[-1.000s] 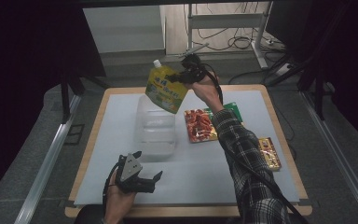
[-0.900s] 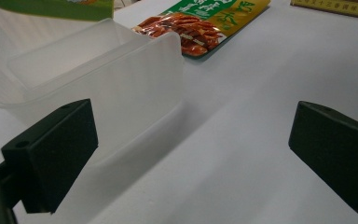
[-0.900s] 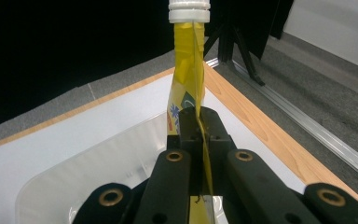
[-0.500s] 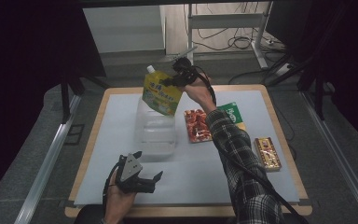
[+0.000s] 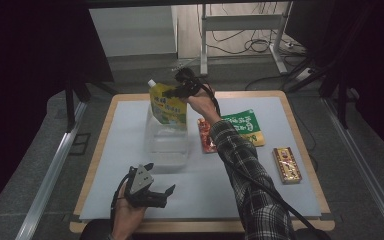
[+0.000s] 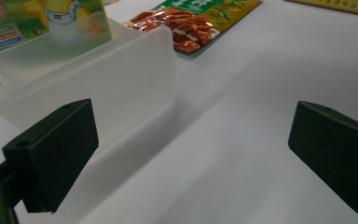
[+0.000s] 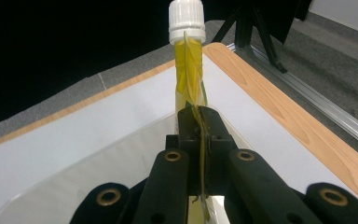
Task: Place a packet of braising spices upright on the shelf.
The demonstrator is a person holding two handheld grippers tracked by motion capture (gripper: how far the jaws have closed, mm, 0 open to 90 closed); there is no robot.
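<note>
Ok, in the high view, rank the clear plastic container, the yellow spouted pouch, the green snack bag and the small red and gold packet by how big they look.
1. Clear plastic container
2. Yellow spouted pouch and green snack bag: too alike to rank; the pouch is held up, nearer the camera, and the sleeve hides part of the bag
3. Small red and gold packet

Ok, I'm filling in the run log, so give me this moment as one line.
right gripper: shut on yellow spouted pouch | pouch: above clear plastic box | left gripper: open, empty, near box
</note>
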